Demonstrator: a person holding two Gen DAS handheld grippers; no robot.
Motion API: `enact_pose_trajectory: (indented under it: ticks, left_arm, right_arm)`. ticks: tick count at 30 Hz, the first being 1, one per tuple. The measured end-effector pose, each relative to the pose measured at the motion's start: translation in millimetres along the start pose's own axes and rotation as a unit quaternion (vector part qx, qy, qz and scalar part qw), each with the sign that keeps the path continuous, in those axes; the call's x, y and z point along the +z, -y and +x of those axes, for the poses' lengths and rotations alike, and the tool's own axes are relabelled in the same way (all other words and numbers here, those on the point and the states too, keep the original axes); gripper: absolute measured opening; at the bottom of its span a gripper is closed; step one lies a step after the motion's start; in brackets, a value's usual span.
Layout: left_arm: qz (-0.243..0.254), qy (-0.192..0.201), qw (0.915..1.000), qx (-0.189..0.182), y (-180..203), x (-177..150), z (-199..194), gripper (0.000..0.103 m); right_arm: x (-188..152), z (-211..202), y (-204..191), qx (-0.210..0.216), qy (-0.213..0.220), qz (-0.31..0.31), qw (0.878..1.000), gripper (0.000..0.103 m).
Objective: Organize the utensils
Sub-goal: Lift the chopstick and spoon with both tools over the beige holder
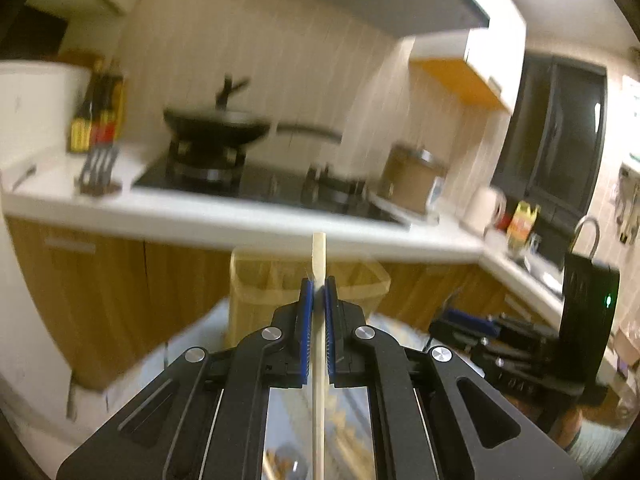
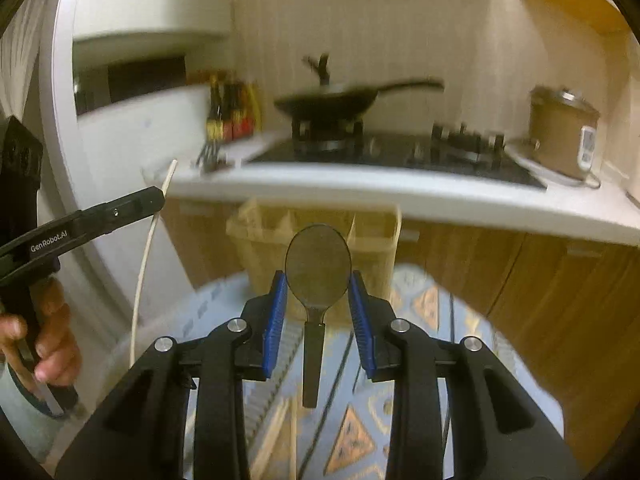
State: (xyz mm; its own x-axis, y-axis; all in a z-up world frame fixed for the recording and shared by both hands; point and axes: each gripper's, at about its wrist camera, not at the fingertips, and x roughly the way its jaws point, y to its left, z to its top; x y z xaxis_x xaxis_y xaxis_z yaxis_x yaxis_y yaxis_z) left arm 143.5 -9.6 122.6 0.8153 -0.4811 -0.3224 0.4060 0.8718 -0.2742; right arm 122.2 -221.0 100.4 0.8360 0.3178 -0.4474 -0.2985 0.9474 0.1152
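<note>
My left gripper (image 1: 319, 286) is shut on a pale wooden chopstick (image 1: 319, 344) that stands upright between its blue pads. In the right wrist view the same left gripper (image 2: 154, 200) shows at the left, held by a hand (image 2: 48, 336), with the chopstick (image 2: 145, 256) hanging down from it. My right gripper (image 2: 319, 282) is shut on a dark metal spoon (image 2: 318, 268): the pads press the sides of its bowl and the handle points down. A pale partitioned utensil holder (image 2: 372, 240) stands just beyond both grippers (image 1: 260, 280).
A patterned blue cloth (image 2: 420, 304) covers the surface under the holder. Behind it runs a white counter (image 2: 360, 192) with a wok (image 2: 328, 100) on the stove, sauce bottles (image 2: 230, 116), a fork rack (image 1: 98, 172), a brown cooker (image 2: 560, 132). Wooden cabinets (image 2: 540, 280) stand below.
</note>
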Motion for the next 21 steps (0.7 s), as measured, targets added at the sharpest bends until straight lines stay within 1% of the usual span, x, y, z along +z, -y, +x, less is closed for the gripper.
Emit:
enact_pose_trajectory:
  ticks: [3,5,8,10,14,17,21]
  left_arm:
    - [0.005,0.047,0.9989,0.000,10,29,1,0.003]
    - [0.007,0.066,0.9978,0.001,15,42,7,0.003]
    - [0.001,0.086,0.9963,-0.006,18,57,17,0.003]
    - [0.000,0.104,0.9946,-0.003,21,67,26,0.003]
    - [-0.006,0.128,0.9917,-0.004,23,79,47,0.003]
    - [-0.011,0.147,0.9891,0.003,22,84,64,0.003]
    - [-0.017,0.161,0.9867,0.017,19,84,86,0.003]
  right_arm:
    - [24,-1,7,-0.009,0.029,0.003,1.000,0.028]
    - [41,-1,11,-0.009,0.043,0.008,0.999,0.028]
    - [61,-3,18,-0.018,0.064,0.010,0.998,0.028]
    - [75,-4,23,-0.023,0.078,0.012,0.997,0.028]
    - [100,0,37,-0.034,0.107,0.022,0.993,0.028]
    - [108,14,46,-0.042,0.113,0.031,0.992,0.028]
    - [108,38,50,-0.050,0.109,0.034,0.992,0.028]
